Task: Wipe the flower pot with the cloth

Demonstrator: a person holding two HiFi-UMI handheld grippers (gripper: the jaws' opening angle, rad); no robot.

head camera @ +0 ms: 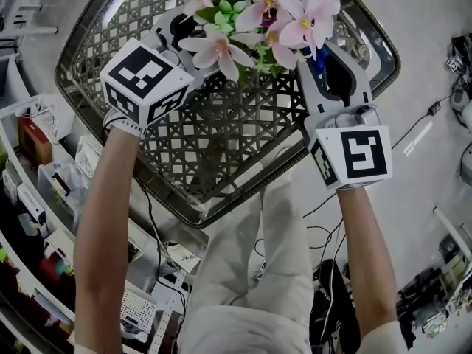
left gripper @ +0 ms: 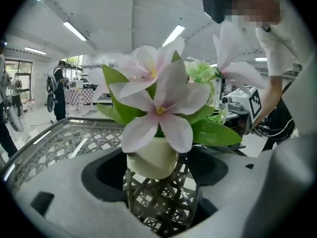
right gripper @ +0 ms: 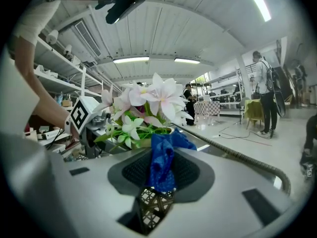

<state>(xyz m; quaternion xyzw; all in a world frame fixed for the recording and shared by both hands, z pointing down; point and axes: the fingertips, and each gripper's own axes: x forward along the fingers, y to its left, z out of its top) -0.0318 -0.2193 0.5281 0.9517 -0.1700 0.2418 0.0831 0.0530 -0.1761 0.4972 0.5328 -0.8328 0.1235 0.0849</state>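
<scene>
Flower pot (left gripper: pixel 148 163) stands upright just ahead of the left gripper's (left gripper: pixel 161 192) 2 open jaws, untouched; right gripper (right gripper: pixel 157 182), pinching the cloth (right gripper: pixel 161 162), sits just right.

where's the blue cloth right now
The blue cloth is pinched in the jaws of the right gripper, at the centre of the right gripper view. In the head view it sits to the right of the flower pot on the woven tray.

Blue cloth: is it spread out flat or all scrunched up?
Scrunched up. The blue cloth is a crumpled wad pinched in the jaws of the right gripper.
</scene>
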